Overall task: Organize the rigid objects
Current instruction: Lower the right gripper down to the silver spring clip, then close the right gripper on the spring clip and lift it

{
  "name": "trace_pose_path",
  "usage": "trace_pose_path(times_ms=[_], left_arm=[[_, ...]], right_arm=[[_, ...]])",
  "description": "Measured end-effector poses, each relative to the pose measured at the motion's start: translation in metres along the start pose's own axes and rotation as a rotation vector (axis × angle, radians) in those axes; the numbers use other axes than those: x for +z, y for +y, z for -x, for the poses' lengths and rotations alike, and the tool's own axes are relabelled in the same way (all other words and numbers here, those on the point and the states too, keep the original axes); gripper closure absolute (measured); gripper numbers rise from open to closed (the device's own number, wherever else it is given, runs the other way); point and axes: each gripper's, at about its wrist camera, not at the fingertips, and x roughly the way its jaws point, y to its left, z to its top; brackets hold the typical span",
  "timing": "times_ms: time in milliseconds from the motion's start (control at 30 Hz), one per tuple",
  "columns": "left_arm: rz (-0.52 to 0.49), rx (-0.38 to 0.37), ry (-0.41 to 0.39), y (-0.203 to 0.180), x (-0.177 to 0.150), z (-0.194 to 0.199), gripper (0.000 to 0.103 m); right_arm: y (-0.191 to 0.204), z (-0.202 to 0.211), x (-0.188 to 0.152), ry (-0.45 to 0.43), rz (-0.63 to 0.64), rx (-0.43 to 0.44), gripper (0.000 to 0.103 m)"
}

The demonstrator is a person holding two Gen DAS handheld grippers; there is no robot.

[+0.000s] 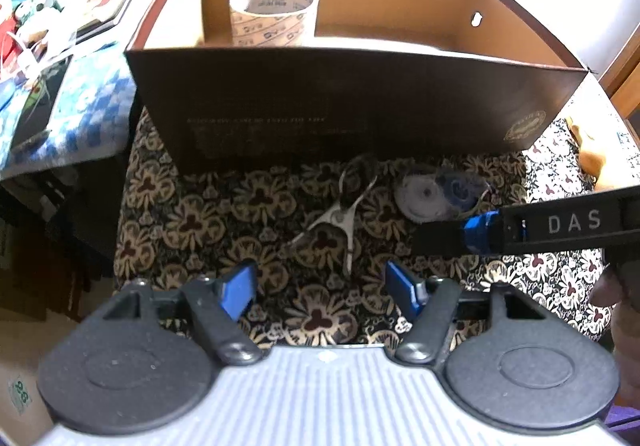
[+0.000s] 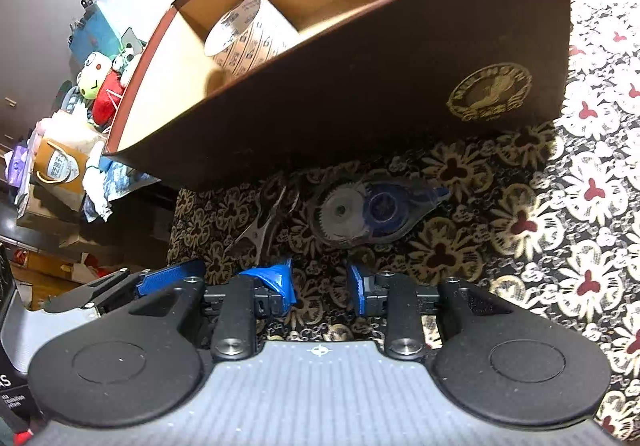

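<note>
A dark brown cardboard box point(image 1: 352, 106) stands open on a floral cloth, with a roll of printed tape point(image 1: 273, 15) inside at its back left. In front of the box lie a small metal clip tool point(image 1: 338, 216) and a clear correction-tape dispenser point(image 1: 440, 196) with a blue wheel. My left gripper point(image 1: 320, 290) is open and empty, just short of the metal tool. My right gripper point(image 2: 320, 282) is open and empty, just short of the dispenser point(image 2: 368, 212); the metal tool point(image 2: 264, 226) lies to its left. The box point(image 2: 360, 94) and tape roll point(image 2: 248, 34) also show there.
The right gripper's finger point(image 1: 480, 230) reaches in from the right in the left wrist view. A blue checkered cloth with clutter point(image 1: 60, 102) lies left of the box. Plush toys and bags point(image 2: 80, 106) sit at the far left. The floral cloth point(image 2: 580, 206) extends right.
</note>
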Motion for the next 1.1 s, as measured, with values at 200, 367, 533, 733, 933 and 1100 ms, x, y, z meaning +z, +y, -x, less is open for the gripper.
trace_pose_path(times_ms=[200,367,533,733,933,1100], left_arm=[[-0.039,-0.015,-0.020,-0.002,0.002,0.002,0.035],[-0.062,-0.029,-0.024,-0.002,0.011,-0.006,0.035],[-0.079,-0.030,-0.025,-0.005,0.018,-0.014,0.035],[-0.050,-0.012,-0.008,-0.002,0.020,-0.023,0.035],[-0.015,0.006,0.009,0.002,0.025,-0.028,0.035],[-0.003,0.028,0.032,0.004,0.027,-0.032,0.039]], right_arm=[[-0.008,0.010,0.003,-0.029,-0.027,-0.001,0.090],[-0.004,0.004,0.012,-0.040,-0.050,0.038,0.090],[0.010,-0.007,0.021,-0.047,-0.016,0.057,0.090],[0.017,-0.020,0.028,-0.038,0.005,0.061,0.090],[0.018,-0.033,0.032,-0.007,-0.008,0.063,0.089],[0.022,-0.038,0.032,0.008,0.008,0.048,0.089]])
